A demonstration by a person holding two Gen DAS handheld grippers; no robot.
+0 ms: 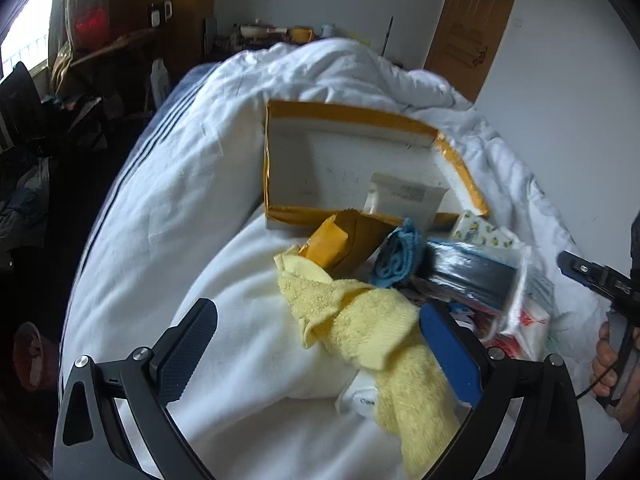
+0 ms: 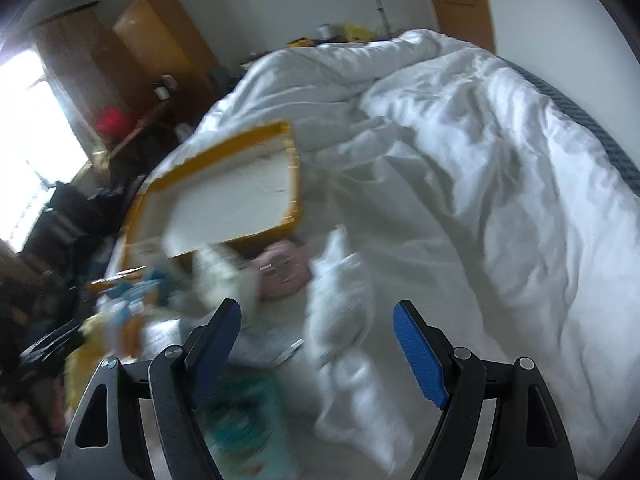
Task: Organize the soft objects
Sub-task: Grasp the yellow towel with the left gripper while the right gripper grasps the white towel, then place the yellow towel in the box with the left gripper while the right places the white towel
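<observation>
Left wrist view: an open box (image 1: 348,168) sits on a rumpled white quilt (image 1: 160,200), with a blue cloth (image 1: 400,256), a yellow envelope (image 1: 332,244) and plastic packets (image 1: 492,272) crowded just in front of it. A yellow towel (image 1: 360,320) lies in front of the box, its long axis running from the envelope toward the camera. The left gripper (image 1: 316,332) gapes wide around the towel, its blue pad touching the cloth. Right wrist view, blurred: the right gripper (image 2: 318,320) is spread wide and empty, over a white bag (image 2: 344,320) beside the box.

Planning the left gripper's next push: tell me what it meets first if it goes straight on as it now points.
Most likely the yellow towel, which already lies between the open left gripper fingers. Beyond it sits the open box, though depth is hard to judge.
</observation>
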